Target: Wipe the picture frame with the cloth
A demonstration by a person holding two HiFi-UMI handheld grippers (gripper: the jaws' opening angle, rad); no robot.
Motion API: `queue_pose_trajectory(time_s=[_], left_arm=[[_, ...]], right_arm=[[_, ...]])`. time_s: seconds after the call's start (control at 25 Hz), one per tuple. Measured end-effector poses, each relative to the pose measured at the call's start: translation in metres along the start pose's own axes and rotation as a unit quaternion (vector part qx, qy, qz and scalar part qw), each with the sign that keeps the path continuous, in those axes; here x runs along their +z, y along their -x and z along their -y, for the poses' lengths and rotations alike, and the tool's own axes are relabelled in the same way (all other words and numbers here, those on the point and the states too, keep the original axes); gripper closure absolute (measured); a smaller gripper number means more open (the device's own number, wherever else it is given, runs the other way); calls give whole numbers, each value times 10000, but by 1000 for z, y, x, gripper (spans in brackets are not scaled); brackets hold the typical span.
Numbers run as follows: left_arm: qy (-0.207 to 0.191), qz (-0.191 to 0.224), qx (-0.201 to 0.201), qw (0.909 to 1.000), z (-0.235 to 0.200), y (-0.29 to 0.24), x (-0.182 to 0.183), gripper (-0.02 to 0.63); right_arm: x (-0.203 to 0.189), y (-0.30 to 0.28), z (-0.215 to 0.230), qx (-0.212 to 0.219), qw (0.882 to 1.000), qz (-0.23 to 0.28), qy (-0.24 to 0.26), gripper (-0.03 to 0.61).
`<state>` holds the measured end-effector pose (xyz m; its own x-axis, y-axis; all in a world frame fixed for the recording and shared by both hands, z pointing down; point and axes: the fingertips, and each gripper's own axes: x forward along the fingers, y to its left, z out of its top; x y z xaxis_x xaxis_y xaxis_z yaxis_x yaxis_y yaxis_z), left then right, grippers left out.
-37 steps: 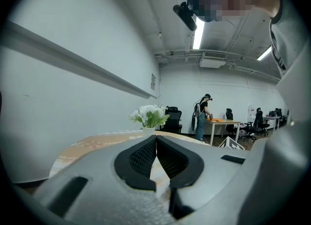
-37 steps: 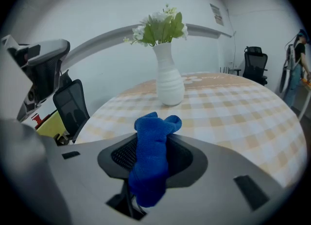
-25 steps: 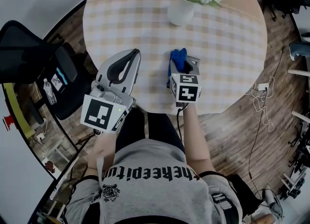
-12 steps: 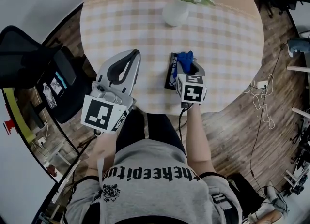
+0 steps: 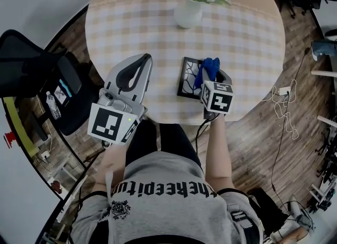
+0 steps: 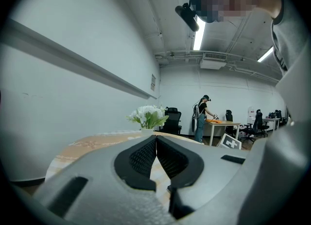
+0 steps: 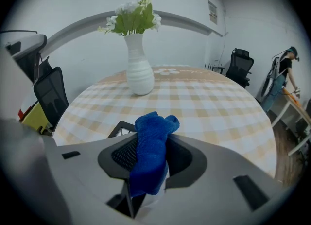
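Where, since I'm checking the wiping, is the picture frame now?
In the head view, the picture frame lies flat near the table's front edge, just left of the right tool and its blue cloth.

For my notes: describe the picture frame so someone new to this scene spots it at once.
Start at the round checked table, with a white vase of flowers toward its far side. Nearer the person lies the picture frame, just left of the right gripper shut on a blue cloth. It is the only dark, flat rectangle there, with pale branching lines on its face.
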<state>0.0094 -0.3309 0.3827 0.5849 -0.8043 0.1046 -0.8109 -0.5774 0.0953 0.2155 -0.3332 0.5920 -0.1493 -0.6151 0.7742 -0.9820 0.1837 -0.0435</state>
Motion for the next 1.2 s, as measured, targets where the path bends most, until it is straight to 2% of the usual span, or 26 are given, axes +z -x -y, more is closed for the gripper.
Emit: queue_pose_trajectory(time_s=[0.32,0.72,1.2], left_arm=[[-15,7,-80,10000,5,0,1,597],[-35,11,-291,9996,17,4,1,597],[-37,11,-209,9998,11,20,0,597]], right_arm=[[-4,4,-3,100,9999,-11,-33,431],[-29,21,-13,237,9996,-41,-138,431],[-37,13,-33,407,9986,40,-341,431]])
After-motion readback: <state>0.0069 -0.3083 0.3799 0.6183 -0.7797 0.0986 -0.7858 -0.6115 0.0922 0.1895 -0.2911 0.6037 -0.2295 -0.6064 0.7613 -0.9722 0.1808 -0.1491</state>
